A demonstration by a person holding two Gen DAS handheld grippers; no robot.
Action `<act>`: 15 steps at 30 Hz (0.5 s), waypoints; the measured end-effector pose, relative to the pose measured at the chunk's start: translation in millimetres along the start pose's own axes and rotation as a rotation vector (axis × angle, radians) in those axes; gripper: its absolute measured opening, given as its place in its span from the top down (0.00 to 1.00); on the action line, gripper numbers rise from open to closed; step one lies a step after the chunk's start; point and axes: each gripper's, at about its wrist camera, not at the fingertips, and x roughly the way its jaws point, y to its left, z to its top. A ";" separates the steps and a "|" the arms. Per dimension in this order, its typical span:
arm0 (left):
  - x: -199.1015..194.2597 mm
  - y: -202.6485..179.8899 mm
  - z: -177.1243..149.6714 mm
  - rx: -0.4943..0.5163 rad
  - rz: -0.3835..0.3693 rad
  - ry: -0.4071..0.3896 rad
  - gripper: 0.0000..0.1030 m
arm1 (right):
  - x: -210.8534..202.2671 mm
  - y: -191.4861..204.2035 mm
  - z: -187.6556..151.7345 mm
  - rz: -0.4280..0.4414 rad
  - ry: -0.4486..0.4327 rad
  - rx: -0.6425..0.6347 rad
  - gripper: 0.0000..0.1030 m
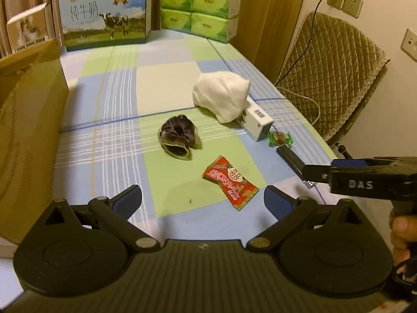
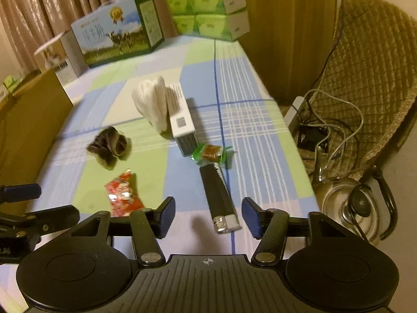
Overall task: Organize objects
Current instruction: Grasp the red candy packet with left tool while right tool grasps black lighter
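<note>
Left gripper [image 1: 203,199]: jaws spread, empty, above the counter [image 1: 166,88]
Right gripper [image 2: 208,215]: jaws spread either side of the black lighter [image 2: 217,198], not touching it
White box [image 2: 179,120]: the landmark, mid-counter
White cloth [image 1: 221,96]: leaning on the box's left side
Green candy [image 2: 211,154]: just before the box's near end
Dark scrunchie [image 1: 177,137]: left of the box
Red packet [image 1: 230,181]: nearer than the scrunchie

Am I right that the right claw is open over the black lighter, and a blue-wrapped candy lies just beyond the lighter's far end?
Not quite: the candy has a green wrapper, as the right wrist view shows. The right claw is indeed open over the black lighter.
</note>
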 end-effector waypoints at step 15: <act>38.6 6.5 -0.3 -0.025 -0.011 0.027 0.07 | 19.1 8.6 -1.5 0.038 -0.006 -0.038 0.82</act>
